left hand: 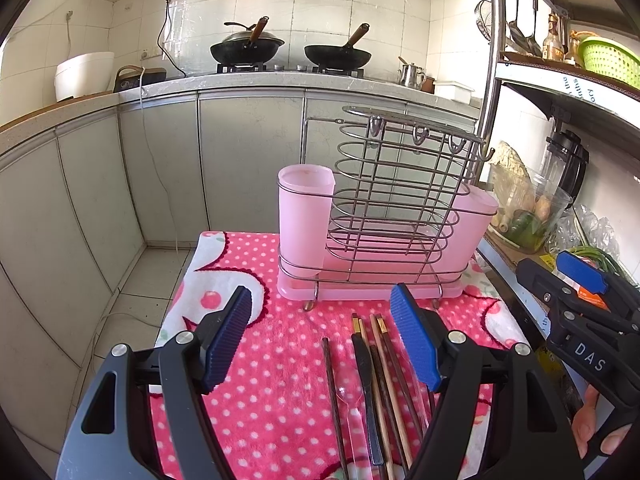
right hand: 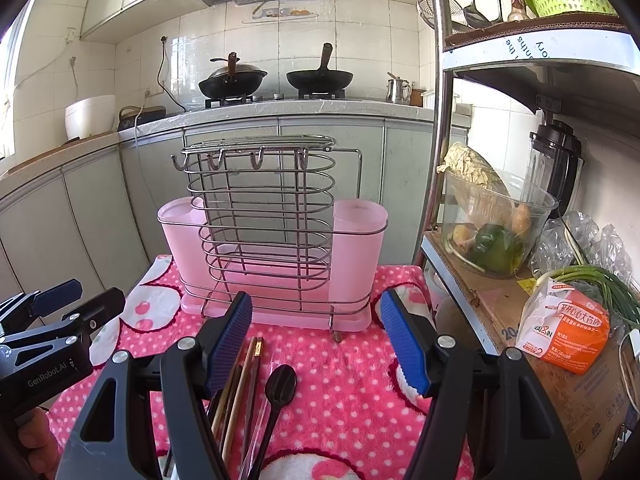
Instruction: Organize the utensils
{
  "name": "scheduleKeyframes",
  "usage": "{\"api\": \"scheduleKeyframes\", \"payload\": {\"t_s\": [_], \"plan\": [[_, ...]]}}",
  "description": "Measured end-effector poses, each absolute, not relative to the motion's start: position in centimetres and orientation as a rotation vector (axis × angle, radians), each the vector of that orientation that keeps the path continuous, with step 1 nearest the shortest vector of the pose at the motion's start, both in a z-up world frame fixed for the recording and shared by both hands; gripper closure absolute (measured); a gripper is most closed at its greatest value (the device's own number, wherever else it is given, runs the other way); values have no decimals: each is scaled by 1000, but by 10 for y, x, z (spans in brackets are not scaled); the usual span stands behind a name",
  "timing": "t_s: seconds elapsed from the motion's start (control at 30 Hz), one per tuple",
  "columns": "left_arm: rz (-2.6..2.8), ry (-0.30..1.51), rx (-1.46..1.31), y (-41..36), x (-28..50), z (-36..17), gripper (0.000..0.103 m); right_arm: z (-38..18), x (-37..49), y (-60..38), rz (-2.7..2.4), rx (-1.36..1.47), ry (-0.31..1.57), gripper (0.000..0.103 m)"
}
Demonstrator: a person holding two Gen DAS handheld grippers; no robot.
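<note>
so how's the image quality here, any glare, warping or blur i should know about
Left wrist view: fisheye bends the cabinets and counter edge, and the corners go black; the rack is sharp. Right wrist view: same warping, daylight washes out the left edge, plastic film on the wall tiles glints, the chopsticks stay crisp, and shadows are soft.

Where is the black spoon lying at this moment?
The black spoon lies on the pink dotted cloth in front of the wire utensil rack, just right of the chopsticks, low centre in the right wrist view.
</note>
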State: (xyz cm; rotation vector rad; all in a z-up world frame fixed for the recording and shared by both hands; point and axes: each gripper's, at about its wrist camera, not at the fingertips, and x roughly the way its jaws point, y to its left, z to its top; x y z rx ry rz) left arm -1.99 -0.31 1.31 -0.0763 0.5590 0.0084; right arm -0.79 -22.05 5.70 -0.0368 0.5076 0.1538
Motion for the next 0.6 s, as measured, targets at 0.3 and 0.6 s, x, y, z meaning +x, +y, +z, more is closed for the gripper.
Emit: {"api": "scheduleKeyframes", "payload": {"t_s": [0.3,0.6], "plan": [[-6,633,-103,11,-5,-1,30,41,7,-228,178,-6,599,37],[-53,829,-193,42,25,-34,30,5,35,-242,222,78,790,49]]}}
